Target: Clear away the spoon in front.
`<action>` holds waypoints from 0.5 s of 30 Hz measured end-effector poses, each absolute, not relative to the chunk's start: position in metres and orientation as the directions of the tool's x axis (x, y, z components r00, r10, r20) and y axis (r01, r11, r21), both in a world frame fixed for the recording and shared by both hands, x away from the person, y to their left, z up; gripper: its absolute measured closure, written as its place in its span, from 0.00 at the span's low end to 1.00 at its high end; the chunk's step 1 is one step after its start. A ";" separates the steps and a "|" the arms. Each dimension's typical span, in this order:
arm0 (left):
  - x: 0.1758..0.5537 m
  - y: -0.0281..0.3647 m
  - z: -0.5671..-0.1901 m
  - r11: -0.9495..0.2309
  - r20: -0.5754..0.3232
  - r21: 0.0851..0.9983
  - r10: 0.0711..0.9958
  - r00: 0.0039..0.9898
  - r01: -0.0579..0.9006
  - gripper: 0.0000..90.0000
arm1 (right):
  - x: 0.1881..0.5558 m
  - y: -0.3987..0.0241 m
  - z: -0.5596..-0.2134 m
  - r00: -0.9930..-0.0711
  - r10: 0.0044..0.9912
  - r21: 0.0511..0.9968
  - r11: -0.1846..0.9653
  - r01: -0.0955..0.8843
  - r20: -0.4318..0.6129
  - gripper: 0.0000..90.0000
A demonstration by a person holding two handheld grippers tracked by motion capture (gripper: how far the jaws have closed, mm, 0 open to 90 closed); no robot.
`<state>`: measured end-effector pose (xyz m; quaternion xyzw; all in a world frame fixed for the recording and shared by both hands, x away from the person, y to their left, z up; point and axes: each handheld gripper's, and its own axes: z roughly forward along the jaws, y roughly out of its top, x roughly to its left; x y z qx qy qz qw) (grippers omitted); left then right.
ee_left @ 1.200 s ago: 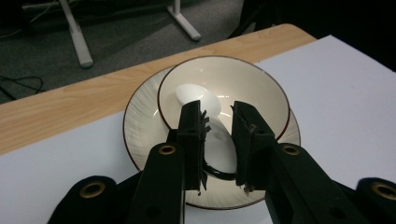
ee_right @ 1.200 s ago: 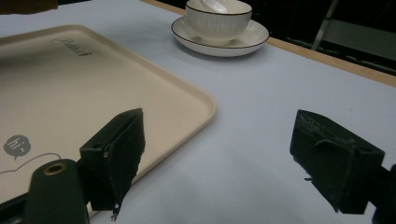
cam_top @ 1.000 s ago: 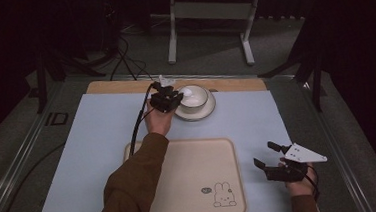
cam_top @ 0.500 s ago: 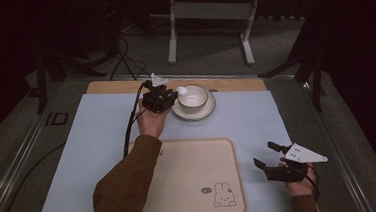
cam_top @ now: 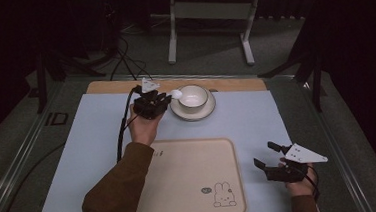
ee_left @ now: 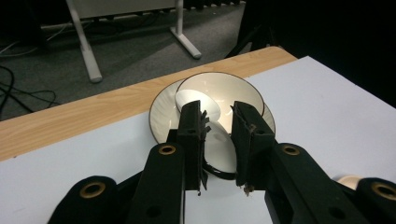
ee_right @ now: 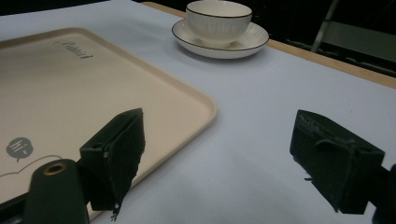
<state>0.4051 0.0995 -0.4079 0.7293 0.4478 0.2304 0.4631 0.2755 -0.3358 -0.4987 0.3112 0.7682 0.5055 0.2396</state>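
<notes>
We're up at the far side of the table with our left gripper (cam_top: pixel 163 98), and it's clamped on a white spoon (ee_left: pixel 212 135): in the left gripper view the jaws pinch the handle, the bowl of the spoon (cam_top: pixel 176 94) sticking out toward the cup (cam_top: pixel 192 96). The cup sits on its saucer (cam_top: pixel 208 111), and the spoon hangs just beside the cup's rim, lifted above the saucer's near edge. Whether it touches the saucer, we can't quite tell.

So where are we in the job? By our reading, the spoon is picked up and in hand; putting it down somewhere is the part left. The beige tray (cam_top: pixel 181 186), on our side of the cup and bare, looks like a likely landing place, though that's only a guess.

Our right gripper (cam_top: pixel 271 159) waits well apart from the cup, just off the tray's right edge, jaws spread wide with nothing between them, as the right gripper view makes plain.

The surface is a pale blue mat (cam_top: pixel 257 116) over a wooden tabletop (cam_top: pixel 234 82), whose bare strip shows just beyond the cup. Past that, a dim room: grey floor, a white metal stand (cam_top: pixel 209 9), and black cables (cam_top: pixel 122 55) trailing across the floor.
</notes>
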 end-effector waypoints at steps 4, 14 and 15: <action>0.399 0.106 -0.406 -0.149 -0.093 0.888 0.868 0.488 0.436 0.83 | 0.275 -0.336 -0.499 -0.691 0.721 0.926 0.294 0.236 -0.053 0.20; 0.378 0.123 -0.400 -0.131 -0.092 0.900 0.875 0.475 0.416 0.83 | 0.275 -0.336 -0.498 -0.689 0.723 0.928 0.290 0.235 -0.052 0.20; 0.376 0.124 -0.400 -0.131 -0.090 0.901 0.876 0.474 0.413 0.83 | 0.274 -0.336 -0.498 -0.688 0.724 0.928 0.288 0.235 -0.051 0.20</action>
